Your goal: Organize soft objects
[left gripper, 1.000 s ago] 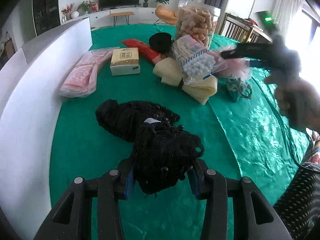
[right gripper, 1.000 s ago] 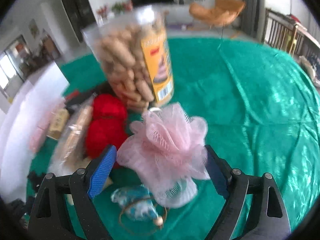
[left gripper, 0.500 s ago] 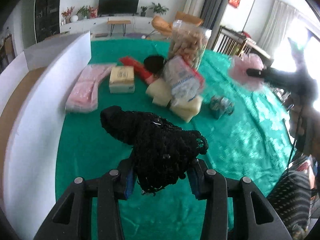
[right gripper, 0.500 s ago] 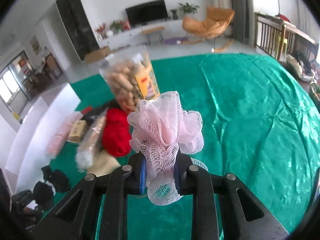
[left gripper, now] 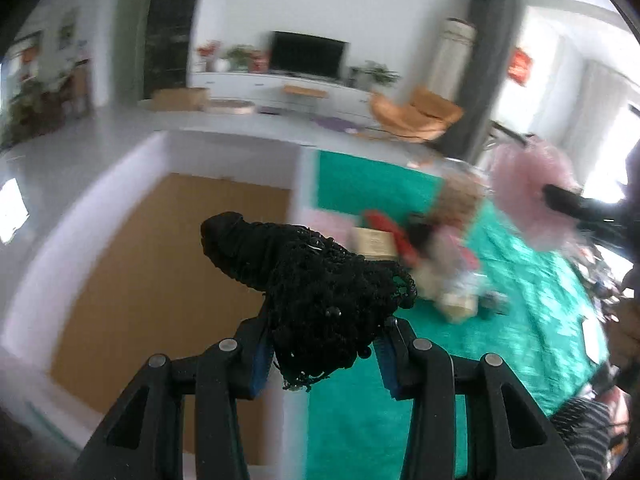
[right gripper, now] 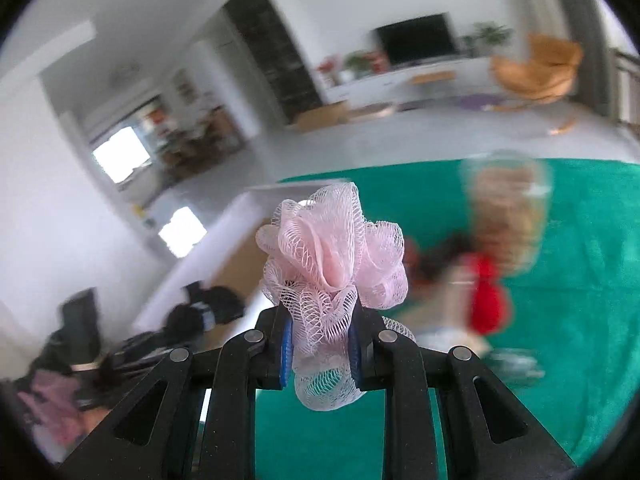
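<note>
both grippers pinch loads above the box rim (left gripper: 298, 216): left gripper (left gripper: 324, 354) black mesh (left gripper: 320, 300), right gripper (right gripper: 320, 348) pink pouf (right gripper: 332, 256).

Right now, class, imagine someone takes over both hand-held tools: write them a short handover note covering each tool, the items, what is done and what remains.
Left tool: shut on the black knitted bundle, lifted beside the white box with the brown floor.
Right tool: shut on the pink bath puff, held above the green tablecloth.
Done: both soft items picked up.
Left: set both down; the blurred pile beside the snack jar, including the red yarn, is unsorted.
</note>
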{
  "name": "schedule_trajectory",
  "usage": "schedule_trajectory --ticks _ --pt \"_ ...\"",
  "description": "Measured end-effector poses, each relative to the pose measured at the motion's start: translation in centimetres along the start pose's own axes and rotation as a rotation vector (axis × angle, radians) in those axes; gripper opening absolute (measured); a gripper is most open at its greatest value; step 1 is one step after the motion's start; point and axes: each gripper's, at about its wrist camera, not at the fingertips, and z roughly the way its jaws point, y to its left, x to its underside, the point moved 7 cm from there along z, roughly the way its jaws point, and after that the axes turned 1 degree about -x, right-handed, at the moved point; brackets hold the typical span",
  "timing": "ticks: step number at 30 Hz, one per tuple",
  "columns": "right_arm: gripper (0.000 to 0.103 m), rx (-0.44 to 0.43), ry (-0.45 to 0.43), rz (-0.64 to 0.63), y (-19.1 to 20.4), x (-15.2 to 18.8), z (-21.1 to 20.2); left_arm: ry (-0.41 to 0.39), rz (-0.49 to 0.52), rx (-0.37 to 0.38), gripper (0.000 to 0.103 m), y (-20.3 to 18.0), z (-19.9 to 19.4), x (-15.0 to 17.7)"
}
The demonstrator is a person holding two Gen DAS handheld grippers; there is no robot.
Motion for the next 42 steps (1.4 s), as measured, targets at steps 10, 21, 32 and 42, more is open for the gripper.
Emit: schedule_trajectory --ticks 10,21,32,42 --pt "0.074 -0.244 0.183 0.019 11.2 2.1 12.6 0.053 -0.127 -0.316 0.094 11.9 0.3 2.7" --pt "0.074 0.3 0.058 -0.148 -4.2 8.8 5.0 -0.053 -0.132 -0.112 0.099 4.6 -0.8 1.7" --pt "0.074 0.76 0.08 0.062 -23.9 18.6 -4.7 0.222 0.127 0.177 0.102 -16.0 12.5 8.6" --pt "0.074 0.768 0.063 0.169 -25.8 18.1 -6.4 0.214 0.21 0.07 0.102 -17.7 19.5 9.2"
